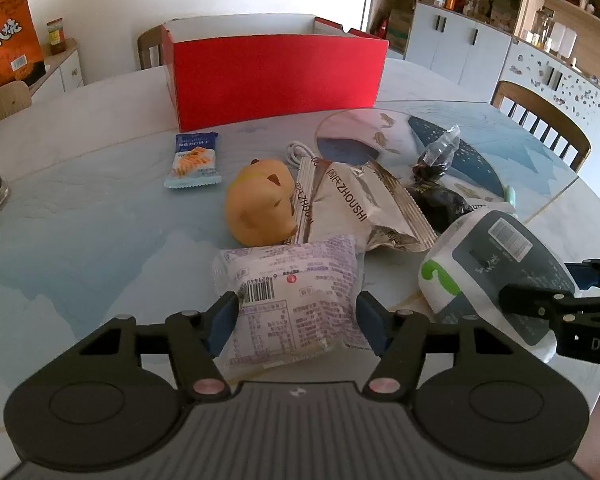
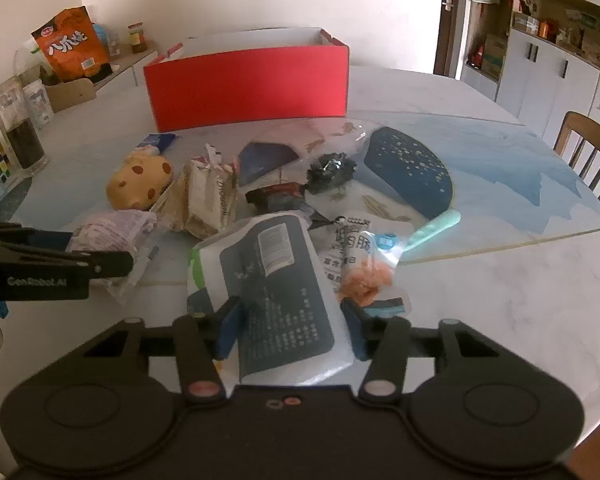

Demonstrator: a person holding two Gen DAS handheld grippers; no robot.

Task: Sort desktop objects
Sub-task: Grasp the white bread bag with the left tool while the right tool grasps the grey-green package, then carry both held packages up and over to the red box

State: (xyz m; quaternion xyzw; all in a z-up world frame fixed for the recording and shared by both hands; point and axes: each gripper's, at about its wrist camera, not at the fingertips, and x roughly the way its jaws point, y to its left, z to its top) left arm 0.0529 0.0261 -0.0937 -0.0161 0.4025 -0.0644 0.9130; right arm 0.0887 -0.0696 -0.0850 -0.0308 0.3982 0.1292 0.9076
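Two close, downward-tilted views, shared table

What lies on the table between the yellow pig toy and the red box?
In the left wrist view, a small blue-and-white snack packet lies between the pig toy and the red box, slightly left of the straight line; otherwise bare tabletop.

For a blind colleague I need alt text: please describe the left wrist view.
The left gripper has its blue pads on both sides of a purple-printed packet on a pale table. Behind it lie a yellow pig toy, a silver packet and a red box. At right, the right gripper is at a grey-and-white pouch.
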